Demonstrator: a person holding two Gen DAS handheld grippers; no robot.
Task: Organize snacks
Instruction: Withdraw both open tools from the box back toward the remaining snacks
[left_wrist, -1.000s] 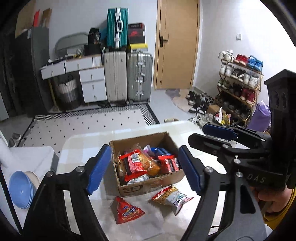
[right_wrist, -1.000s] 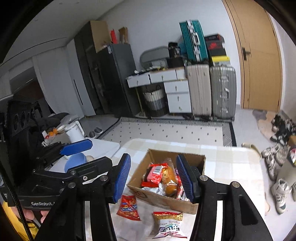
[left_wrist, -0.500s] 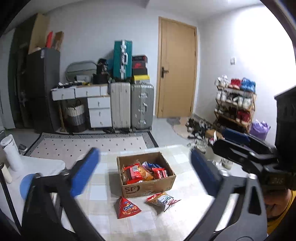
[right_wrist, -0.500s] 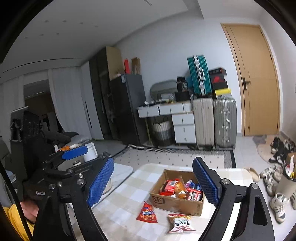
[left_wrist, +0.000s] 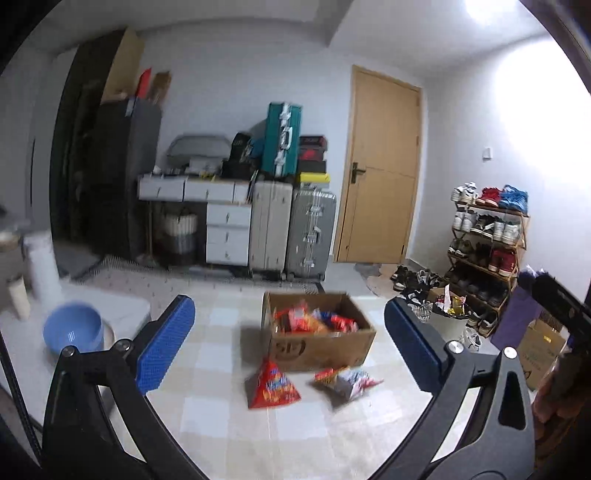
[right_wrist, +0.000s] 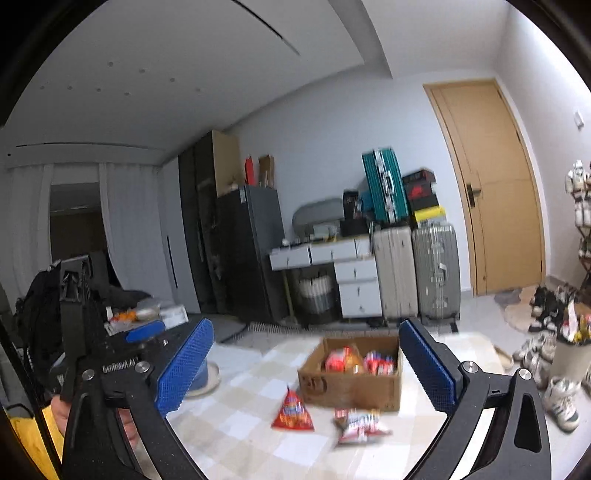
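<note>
Left gripper (left_wrist: 290, 339) and right gripper (right_wrist: 306, 363), jaws just opened wide, empty, well short of the cardboard box (left_wrist: 319, 347). Before the box: red triangular packet (left_wrist: 271, 386), then crumpled packet (left_wrist: 347, 378). Judged step: between pickups; next, approach a loose packet.

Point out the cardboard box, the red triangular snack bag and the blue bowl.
cardboard box (left_wrist: 321, 349), left wrist view, on its front wall.
red triangular snack bag (left_wrist: 272, 387), left wrist view, on the middle of its printed face.
blue bowl (left_wrist: 72, 330), left wrist view, on its inner wall.
</note>
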